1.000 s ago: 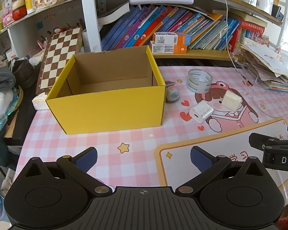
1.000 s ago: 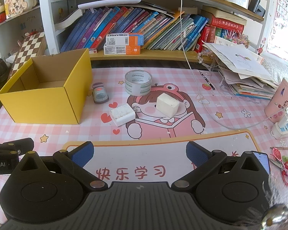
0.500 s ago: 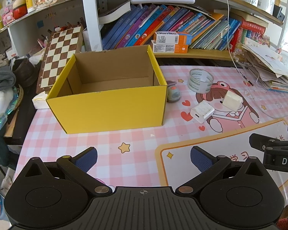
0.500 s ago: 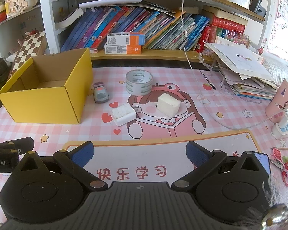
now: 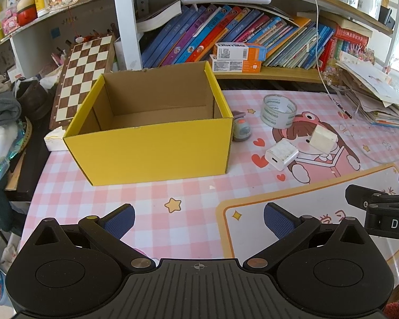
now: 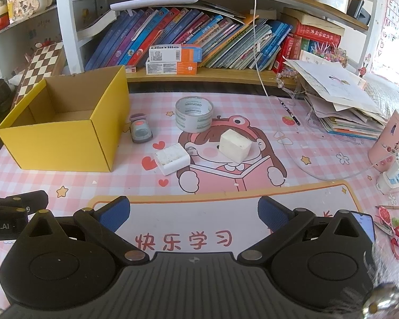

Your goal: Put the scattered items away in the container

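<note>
Pink checked tabletop (image 6: 319, 186) unchanged from a moment ago, empty yellow box (image 5: 151, 143) at left, tape roll (image 6: 194, 114), white block (image 6: 235, 146), white charger (image 6: 173, 158), small grey gadget (image 6: 140, 131) beside box, left claw (image 5: 198, 219) and right claw (image 6: 194, 212) still spread apart, empty

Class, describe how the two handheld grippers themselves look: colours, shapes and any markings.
Both the left gripper and the right gripper have matte black bodies with two round discs, a ribbed centre plate and silver pivot pins. Their fingers carry blue textured pads. White lettering, partly cut off, marks each gripper's side.
</note>
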Demonstrator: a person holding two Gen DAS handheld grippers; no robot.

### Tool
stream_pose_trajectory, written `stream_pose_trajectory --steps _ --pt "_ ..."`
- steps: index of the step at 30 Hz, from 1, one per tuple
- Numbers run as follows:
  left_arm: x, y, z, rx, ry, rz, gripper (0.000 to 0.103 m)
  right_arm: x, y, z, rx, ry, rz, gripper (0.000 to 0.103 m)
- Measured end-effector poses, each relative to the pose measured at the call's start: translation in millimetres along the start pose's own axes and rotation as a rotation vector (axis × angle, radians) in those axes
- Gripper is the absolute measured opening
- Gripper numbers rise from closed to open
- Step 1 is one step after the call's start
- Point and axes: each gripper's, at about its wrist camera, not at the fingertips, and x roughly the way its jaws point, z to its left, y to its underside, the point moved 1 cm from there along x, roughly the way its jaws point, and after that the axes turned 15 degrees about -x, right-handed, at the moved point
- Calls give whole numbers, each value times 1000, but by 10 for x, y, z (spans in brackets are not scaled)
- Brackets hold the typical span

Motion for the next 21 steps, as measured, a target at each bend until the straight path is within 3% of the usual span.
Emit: stream_pose_trajectory --steps 12,21 --pt "50 -35 30 -1 -15 2 103 38 -30 25 -5 2 5 103" --pt "43 -47 32 11 16 -8 103 46 -47 61 -4 3 3 103"
